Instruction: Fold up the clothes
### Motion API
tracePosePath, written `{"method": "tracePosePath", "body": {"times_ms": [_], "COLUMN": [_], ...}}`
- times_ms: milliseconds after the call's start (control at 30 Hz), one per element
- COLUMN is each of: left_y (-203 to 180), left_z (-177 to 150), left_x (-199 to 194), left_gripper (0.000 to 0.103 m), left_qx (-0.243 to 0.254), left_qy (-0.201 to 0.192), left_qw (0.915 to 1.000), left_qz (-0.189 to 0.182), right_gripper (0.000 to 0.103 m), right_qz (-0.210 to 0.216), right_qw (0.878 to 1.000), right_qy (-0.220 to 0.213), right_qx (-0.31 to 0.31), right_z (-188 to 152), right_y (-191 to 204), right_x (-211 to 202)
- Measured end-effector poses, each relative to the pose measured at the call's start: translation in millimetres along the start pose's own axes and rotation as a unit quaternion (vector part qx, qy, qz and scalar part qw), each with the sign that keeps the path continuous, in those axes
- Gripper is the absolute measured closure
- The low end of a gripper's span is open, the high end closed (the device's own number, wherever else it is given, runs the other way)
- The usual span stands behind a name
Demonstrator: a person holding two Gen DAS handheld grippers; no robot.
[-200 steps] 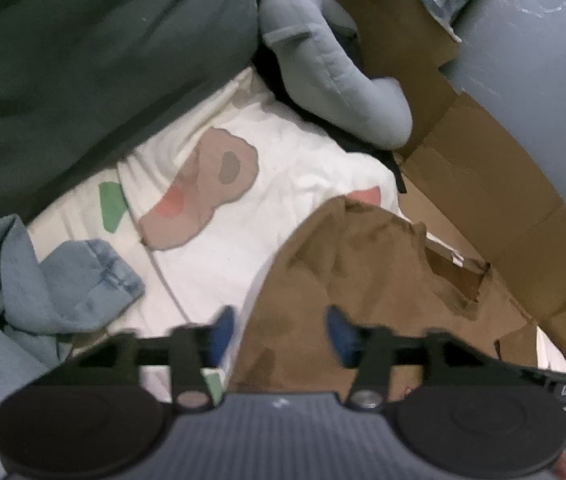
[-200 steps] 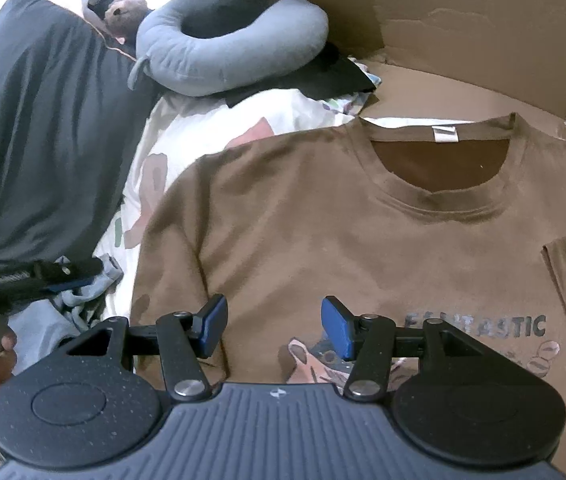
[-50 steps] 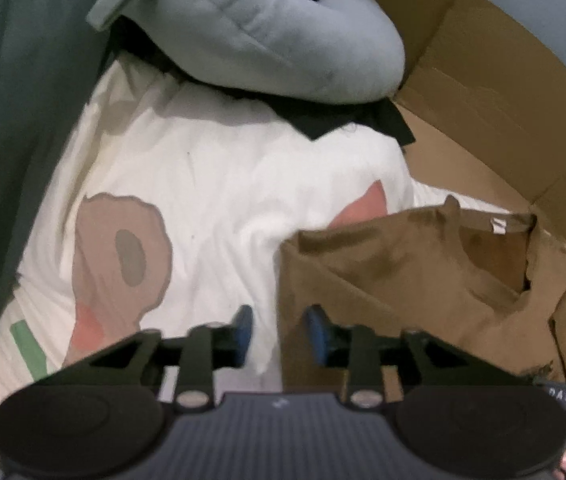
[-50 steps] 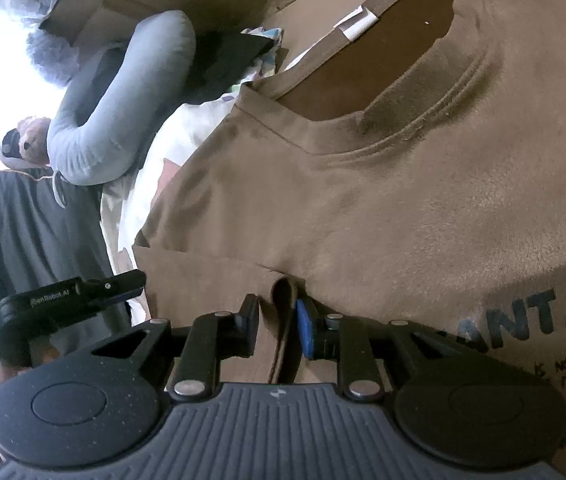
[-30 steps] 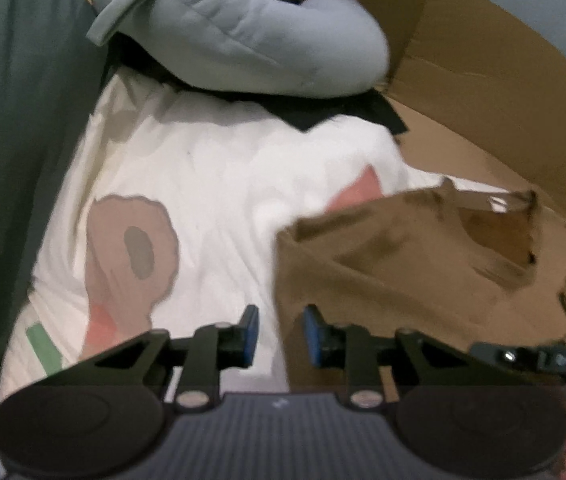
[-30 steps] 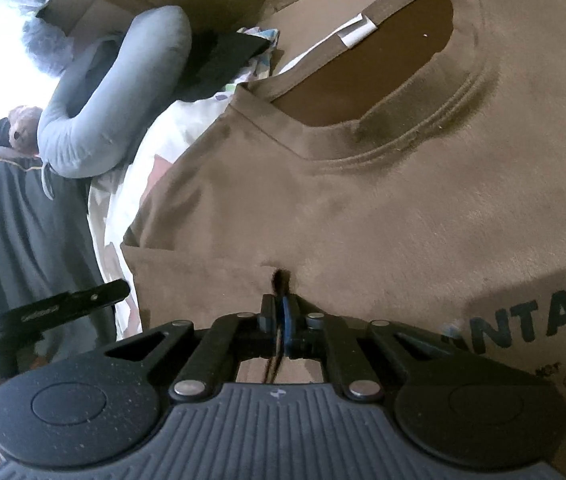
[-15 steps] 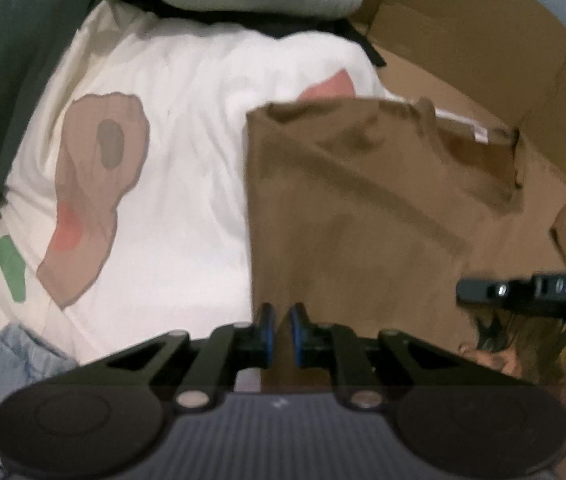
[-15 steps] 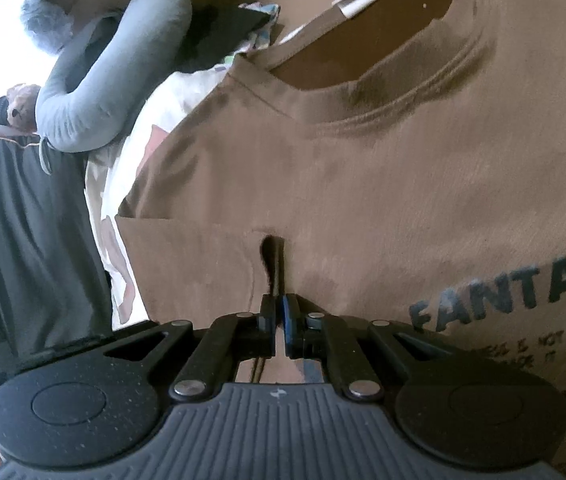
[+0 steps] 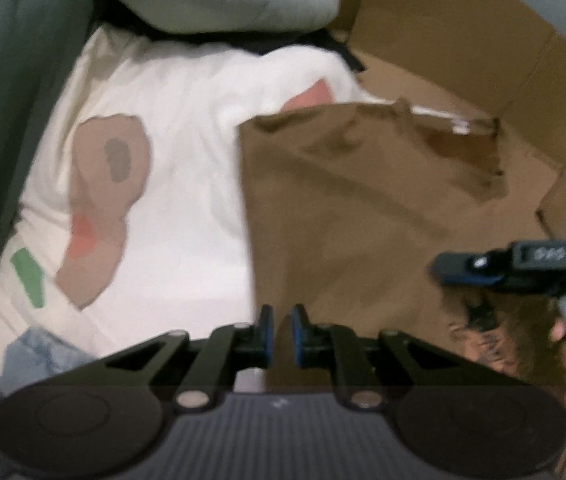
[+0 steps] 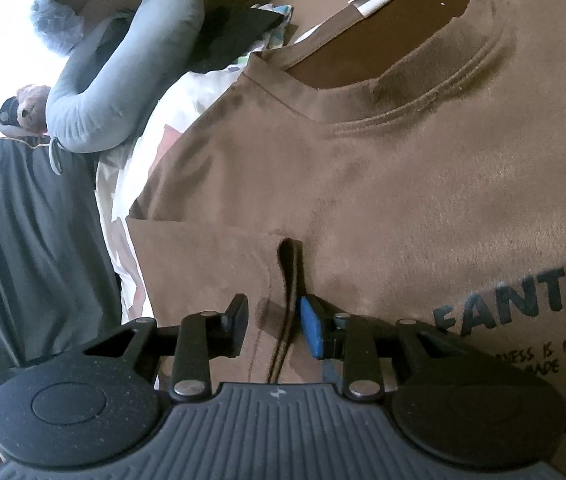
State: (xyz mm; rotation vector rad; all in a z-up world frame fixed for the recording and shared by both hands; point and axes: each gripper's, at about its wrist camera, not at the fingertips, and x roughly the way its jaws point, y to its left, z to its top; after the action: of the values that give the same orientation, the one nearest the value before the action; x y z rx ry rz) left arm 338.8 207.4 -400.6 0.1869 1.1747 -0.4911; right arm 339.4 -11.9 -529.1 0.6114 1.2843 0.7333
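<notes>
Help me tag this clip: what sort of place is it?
Probably a bedroom: a brown T-shirt lies on a patterned white bedsheet, with a grey pillow and a cardboard box beside it.

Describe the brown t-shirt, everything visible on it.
The brown t-shirt lies front up on a white patterned sheet, with cardboard beyond its collar. It looks like soft knit cotton, with a ribbed crew neck, a white neck label and dark print starting "FANTA". One sleeve is folded in over the chest. A raised pleat of that fold stands between the right claw pads, whose jaws are opening. The left claw is nearly shut at the shirt's side edge, cloth apparently between its pads.
</notes>
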Motion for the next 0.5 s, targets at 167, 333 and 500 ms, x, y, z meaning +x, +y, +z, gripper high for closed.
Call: {"method": "tracePosePath", "body": {"times_ms": [167, 333, 500], "left_y": [-17, -21, -26], "left_z": [-10, -22, -25], "left_x": [16, 31, 42], "left_gripper": [0.092, 0.092, 0.091], "left_qx": [-0.005, -0.009, -0.007], "left_qy": [0.0, -0.008, -0.023], "left_qw": [0.9999, 0.9999, 0.9996], "left_qz": [-0.016, -0.001, 0.017], "right_gripper": [0.068, 0.068, 0.068], "right_qz": [-0.005, -0.015, -0.025], "right_qw": [1.0, 1.0, 0.999], "right_qy": [0.006, 0.015, 0.02], "right_qx": [-0.008, -0.022, -0.017], "right_z": [-1, -2, -2], "right_y": [0, 3, 3], "right_x": [0, -1, -5]}}
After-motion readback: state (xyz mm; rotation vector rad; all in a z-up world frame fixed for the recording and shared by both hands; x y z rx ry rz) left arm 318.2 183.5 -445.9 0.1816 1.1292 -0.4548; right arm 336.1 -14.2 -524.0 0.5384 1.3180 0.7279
